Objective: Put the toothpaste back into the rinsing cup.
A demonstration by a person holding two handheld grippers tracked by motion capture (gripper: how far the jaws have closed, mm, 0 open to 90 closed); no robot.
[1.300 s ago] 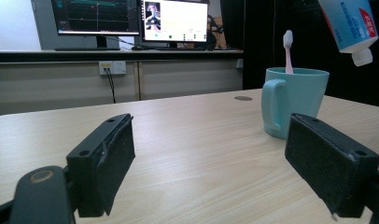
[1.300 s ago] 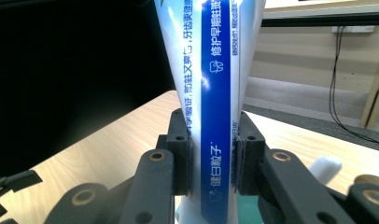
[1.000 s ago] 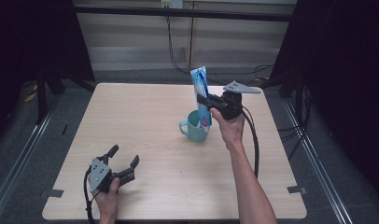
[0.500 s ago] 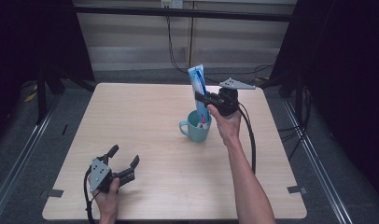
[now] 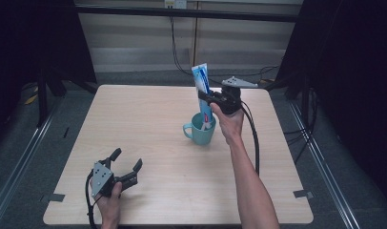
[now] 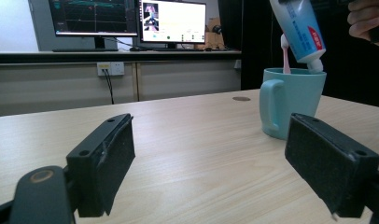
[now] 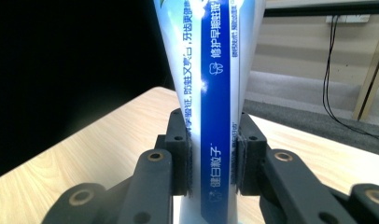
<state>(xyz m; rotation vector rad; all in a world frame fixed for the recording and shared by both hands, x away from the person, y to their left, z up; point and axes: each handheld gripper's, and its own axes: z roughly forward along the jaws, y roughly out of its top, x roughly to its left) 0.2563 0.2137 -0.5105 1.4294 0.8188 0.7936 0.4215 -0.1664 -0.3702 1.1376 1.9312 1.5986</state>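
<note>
The right gripper (image 5: 211, 101) has its jaws clamped on a toothpaste tube (image 5: 201, 88), cap end down, right at the rim of the teal mug (image 5: 200, 130) that sits a bit toward the far right of the table (image 5: 148, 119). In the left gripper view the cap (image 6: 315, 66) looks like it's just touching the rim on the side away from the handle, with a pink toothbrush (image 6: 285, 53) poking up inside.

Honestly the sketchy part is that rim. If the tube comes down while the cap sits on the edge rather than inside, it probably catches and tips the mug, or the soft tube just buckles in the pads (image 7: 185, 156). It could also jam against the toothbrush. Squeezing harder might push paste toward the cap.

The left gripper (image 5: 126, 168) rests near the front left corner, jaws wide apart, well away from the mug, so nothing is steadying it.
</note>
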